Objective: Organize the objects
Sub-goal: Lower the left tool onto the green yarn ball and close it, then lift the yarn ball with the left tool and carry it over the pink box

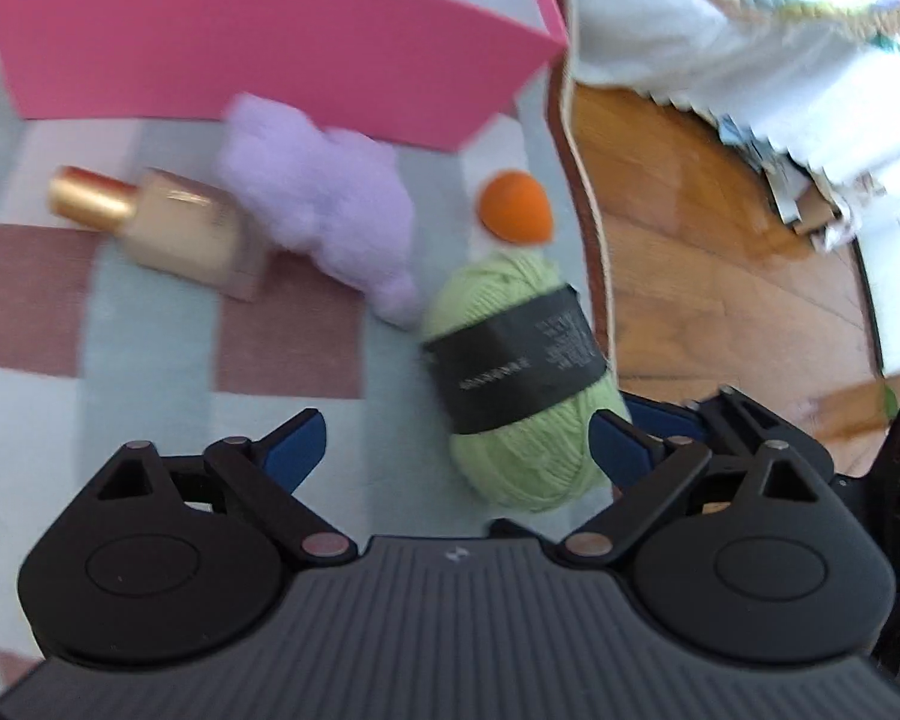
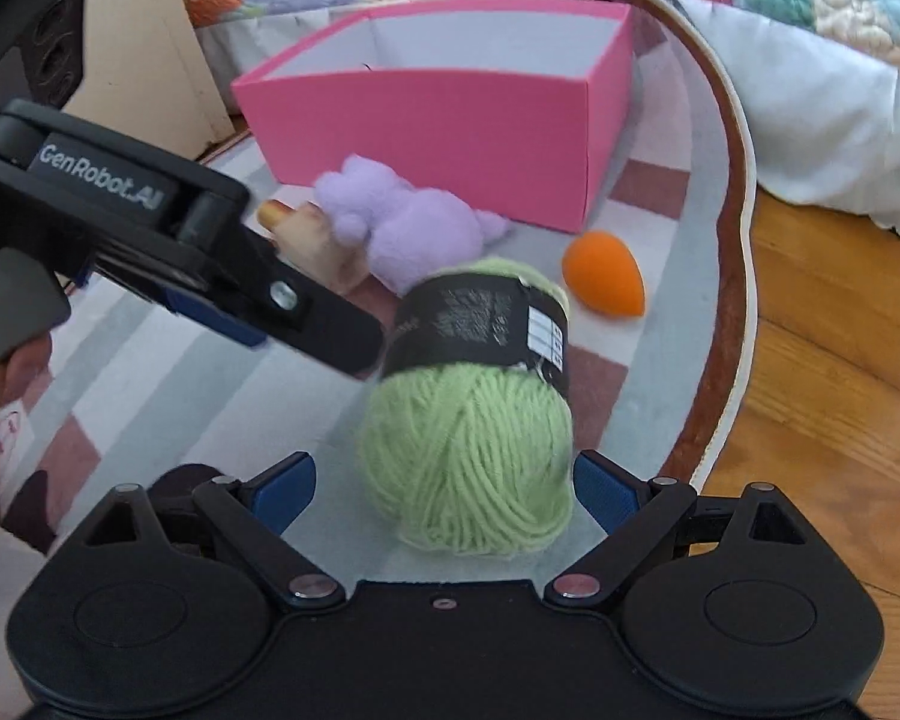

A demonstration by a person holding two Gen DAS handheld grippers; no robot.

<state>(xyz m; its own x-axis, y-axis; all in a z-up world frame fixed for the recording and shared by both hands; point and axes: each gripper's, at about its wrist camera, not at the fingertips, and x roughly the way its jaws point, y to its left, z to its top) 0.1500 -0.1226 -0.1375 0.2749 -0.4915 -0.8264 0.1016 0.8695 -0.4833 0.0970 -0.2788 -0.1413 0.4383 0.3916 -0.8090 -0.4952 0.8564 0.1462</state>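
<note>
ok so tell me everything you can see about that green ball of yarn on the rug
The green yarn ball is a pale lime skein of soft, wool-like strands, wrapped round its middle by a black paper band with small white print. It lies on its side on the striped rug, still wound and intact, close to the rug's curved edge. It sits between the open fingers of the right gripper, whose pads are not pressing it. The purple plush toy lies just beyond it.

The box (image 2: pixel 438 138) is showing bright pink outside and pale grey-white inside. The yarn ball (image 2: pixel 474 456) is showing light green under a black paper band (image 2: pixel 480 324) with small white print. The plush toy (image 1: pixel 324 204) is looking soft lilac, the egg-shaped sponge (image 2: pixel 603 276) orange. The bottle (image 1: pixel 192 234) is showing beige with a gold cap. The rug (image 1: pixel 150 360) is showing pale blue-grey, white and dusty pink checks.
</note>
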